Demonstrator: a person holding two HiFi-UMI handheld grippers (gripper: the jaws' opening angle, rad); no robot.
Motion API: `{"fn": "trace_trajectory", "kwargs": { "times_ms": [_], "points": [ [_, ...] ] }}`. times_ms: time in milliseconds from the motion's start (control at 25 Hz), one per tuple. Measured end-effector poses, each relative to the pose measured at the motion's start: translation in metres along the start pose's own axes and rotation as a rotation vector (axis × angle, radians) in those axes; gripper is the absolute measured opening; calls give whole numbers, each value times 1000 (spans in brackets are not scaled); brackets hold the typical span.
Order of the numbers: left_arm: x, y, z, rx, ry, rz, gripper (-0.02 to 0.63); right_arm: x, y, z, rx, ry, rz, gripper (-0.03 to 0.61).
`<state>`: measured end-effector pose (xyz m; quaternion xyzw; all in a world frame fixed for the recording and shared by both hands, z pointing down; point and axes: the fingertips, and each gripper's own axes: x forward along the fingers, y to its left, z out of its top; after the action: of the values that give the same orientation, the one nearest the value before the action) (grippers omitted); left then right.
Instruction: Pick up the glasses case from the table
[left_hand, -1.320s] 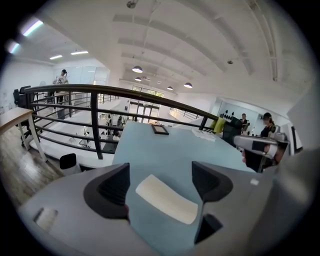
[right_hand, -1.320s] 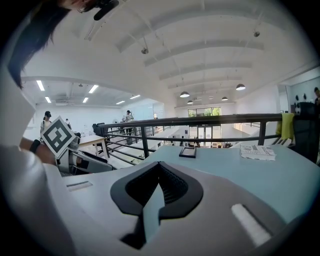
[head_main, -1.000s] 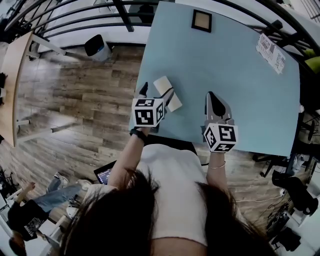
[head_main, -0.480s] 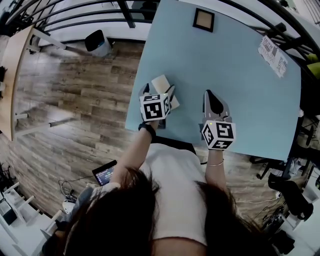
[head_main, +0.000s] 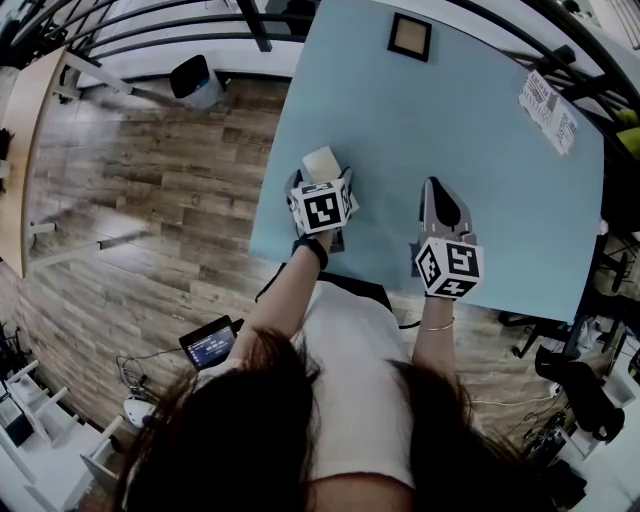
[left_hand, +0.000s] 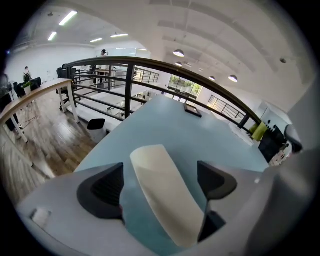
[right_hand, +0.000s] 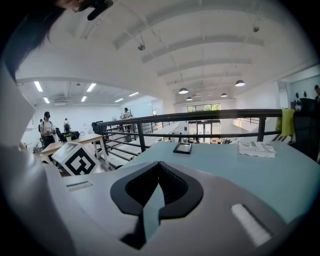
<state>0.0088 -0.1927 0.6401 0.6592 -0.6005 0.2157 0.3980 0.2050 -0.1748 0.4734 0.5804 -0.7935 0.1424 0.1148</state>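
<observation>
A person seen from above stands at the near edge of a pale blue table (head_main: 480, 150), holding two grippers, one in each hand.

The left gripper (head_main: 322, 180) is over the table close to its left edge, toward the near left corner. Its jaws are spread wide. One cream glasses case (left_hand: 162, 192) lies on the table between them, set at a slant. There is a clear gap between the case and the left jaw. The case's near end sits close against the base of the right jaw, and it is not clear whether they touch. In the head view only the far end of the case (head_main: 321, 161) shows beyond the gripper's marker cube.

The right gripper (head_main: 436, 188) is over the near part of the table, well apart from the case. Its jaws are pressed together with nothing between them.

Two other things lie on the table: one small dark square frame (head_main: 410, 37) at the far edge and one printed sheet (head_main: 548, 102) near the far right corner.

One dark bin (head_main: 195, 82) stands on the wooden floor off the table's left side.
</observation>
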Motion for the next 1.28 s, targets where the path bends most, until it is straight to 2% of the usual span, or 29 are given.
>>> {"fn": "trace_trajectory", "kwargs": {
  "times_ms": [280,560,840,1040,1280],
  "points": [
    [9,-22,-10,-28,18,22,491,-4,-9,-6,14,9,-16,3],
    [16,-21,-21,-27,21,91,491,-8,-23,-7,37,8,-43,3],
    [20,-20,-32,15,26,121,489,-9,-32,-8,48,11,-60,3],
    [21,-18,-37,99,-1,139,488,-6,-32,-7,54,9,-60,3],
    [21,-17,-36,97,-16,143,488,-5,-30,-7,55,13,-61,3]
  ]
}}
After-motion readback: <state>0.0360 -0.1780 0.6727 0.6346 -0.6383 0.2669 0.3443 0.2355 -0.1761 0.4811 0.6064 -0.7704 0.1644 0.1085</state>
